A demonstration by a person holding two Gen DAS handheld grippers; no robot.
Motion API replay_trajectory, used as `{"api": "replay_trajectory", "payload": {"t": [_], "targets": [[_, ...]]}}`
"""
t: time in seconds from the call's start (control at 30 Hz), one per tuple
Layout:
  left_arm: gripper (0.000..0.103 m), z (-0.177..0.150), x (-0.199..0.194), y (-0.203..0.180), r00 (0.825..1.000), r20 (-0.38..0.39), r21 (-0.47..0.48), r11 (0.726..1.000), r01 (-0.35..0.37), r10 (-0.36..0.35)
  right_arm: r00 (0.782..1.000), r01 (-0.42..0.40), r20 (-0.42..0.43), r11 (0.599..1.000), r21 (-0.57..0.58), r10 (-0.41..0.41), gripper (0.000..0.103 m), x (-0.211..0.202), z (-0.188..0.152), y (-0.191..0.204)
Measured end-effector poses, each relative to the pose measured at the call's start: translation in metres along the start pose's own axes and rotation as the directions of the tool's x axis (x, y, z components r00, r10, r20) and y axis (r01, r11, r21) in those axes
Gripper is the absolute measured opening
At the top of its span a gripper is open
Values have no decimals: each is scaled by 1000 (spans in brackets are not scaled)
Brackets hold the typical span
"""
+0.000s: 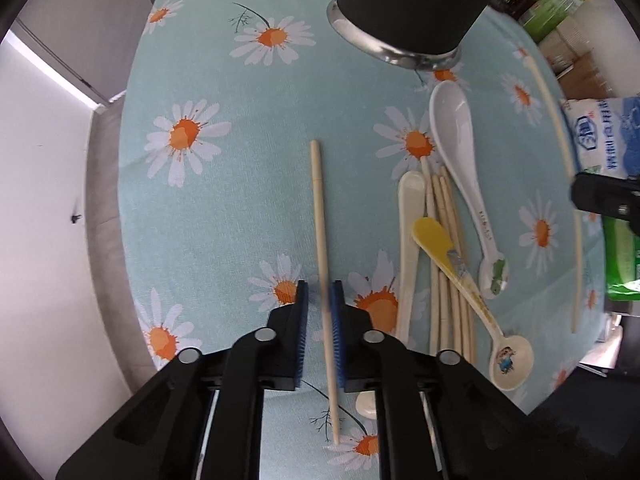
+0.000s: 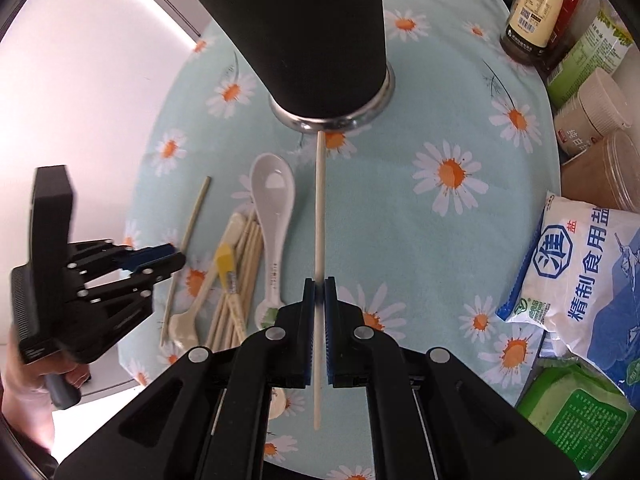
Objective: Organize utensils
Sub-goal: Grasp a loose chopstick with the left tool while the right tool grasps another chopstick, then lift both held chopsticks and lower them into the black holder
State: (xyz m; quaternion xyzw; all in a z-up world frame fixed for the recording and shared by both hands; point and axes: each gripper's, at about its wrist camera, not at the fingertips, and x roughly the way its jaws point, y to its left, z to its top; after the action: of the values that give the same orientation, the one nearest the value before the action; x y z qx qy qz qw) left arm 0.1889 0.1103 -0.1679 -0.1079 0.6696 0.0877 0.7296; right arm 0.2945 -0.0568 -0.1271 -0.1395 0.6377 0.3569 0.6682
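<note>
- Daisy-printed blue cloth [image 1: 224,208] is seen covering the table in the left wrist view, with a dark holder cup [image 1: 412,4] standing at the far side.
- A single chopstick [image 1: 322,264] is straddled by the left gripper [image 1: 320,300], whose jaws stand parted; the right pad appears to touch the stick, though no firm grip can be confirmed.
- A heap of chopsticks [image 1: 448,300] and spoons, among them a white spoon [image 1: 456,148] and a yellow spoon [image 1: 440,244], is left lying to the right.
- From the right wrist view, another chopstick [image 2: 319,216] is clamped by the right gripper [image 2: 319,296], its far tip reaching the holder cup's metal base [image 2: 332,120].
- Salt bag [image 2: 584,280] and jars are kept at the right edge.
- Picking is judged to be in hand; next, each stick must be raised and tipped over the cup's rim.
</note>
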Motion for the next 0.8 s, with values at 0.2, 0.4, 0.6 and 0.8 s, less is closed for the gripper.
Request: {"api": "replay_trajectory", "payload": {"t": [0.2,0.4,0.6,0.8], "targets": [[4,7,3,-5,1000,-6,-36,999,-25,25,999,-48,-2,999,0,48,5,4,-3,-4],[4,-6,-8,7,999,30,-70,997,13,-11,999,-45,4,999,-14,45,5,10,0,10],[3,-20,-30,23,993,99,-98,992,76,-66,997,-77,20,997,13,77,5,8,-3,22],[3,-25,-58,33,971,203,-84,985,149,-130,986,-135,104,991,25,132,5,-8,-6,35]]}}
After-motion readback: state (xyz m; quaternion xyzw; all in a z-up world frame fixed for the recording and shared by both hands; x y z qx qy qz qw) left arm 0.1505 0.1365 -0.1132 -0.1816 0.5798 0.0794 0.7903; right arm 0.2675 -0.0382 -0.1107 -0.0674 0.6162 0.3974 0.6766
